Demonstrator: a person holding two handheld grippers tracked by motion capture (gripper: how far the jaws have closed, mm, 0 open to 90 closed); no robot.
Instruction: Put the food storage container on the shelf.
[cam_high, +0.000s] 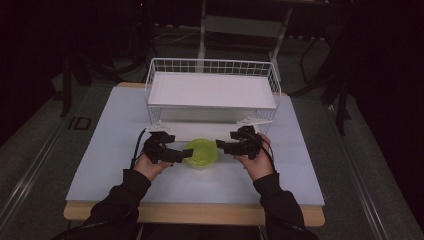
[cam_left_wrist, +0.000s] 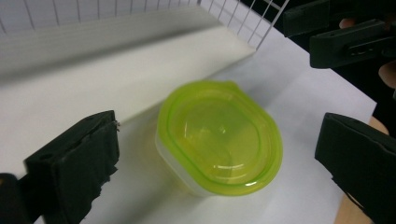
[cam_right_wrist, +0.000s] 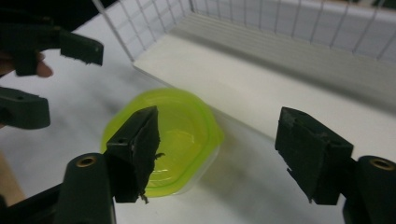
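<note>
Jaws spread wide on both sides, nothing between the pads. Left gripper (cam_high: 186, 154) sits at the left edge of the green container (cam_high: 201, 152), jaw tips right at its rim in the high view; can't tell if they touch. Right gripper (cam_high: 220, 145) sits at the container's right edge, tips just beside the rim, also released.

Container: translucent lime-green lid (cam_left_wrist: 219, 135) on a clear tub, upright on the white table top (cam_high: 115, 150), near the front centre, between the two grippers. It stands just in front of the white wire basket (cam_high: 212, 67), which holds a white tray (cam_high: 212, 91).

Left gripper view: lid centred between its own two black pads (cam_left_wrist: 77, 161), the other gripper (cam_left_wrist: 345, 32) at upper right, also apart. Right gripper view: its left pad (cam_right_wrist: 137, 147) overlaps the lid in the picture, the other pad well off to the side over bare table; the left gripper (cam_right_wrist: 56, 74) shows at upper left.

Hands (cam_high: 150, 166) hold each gripper from below, dark sleeves (cam_high: 127, 192) entering at the bottom.
</note>
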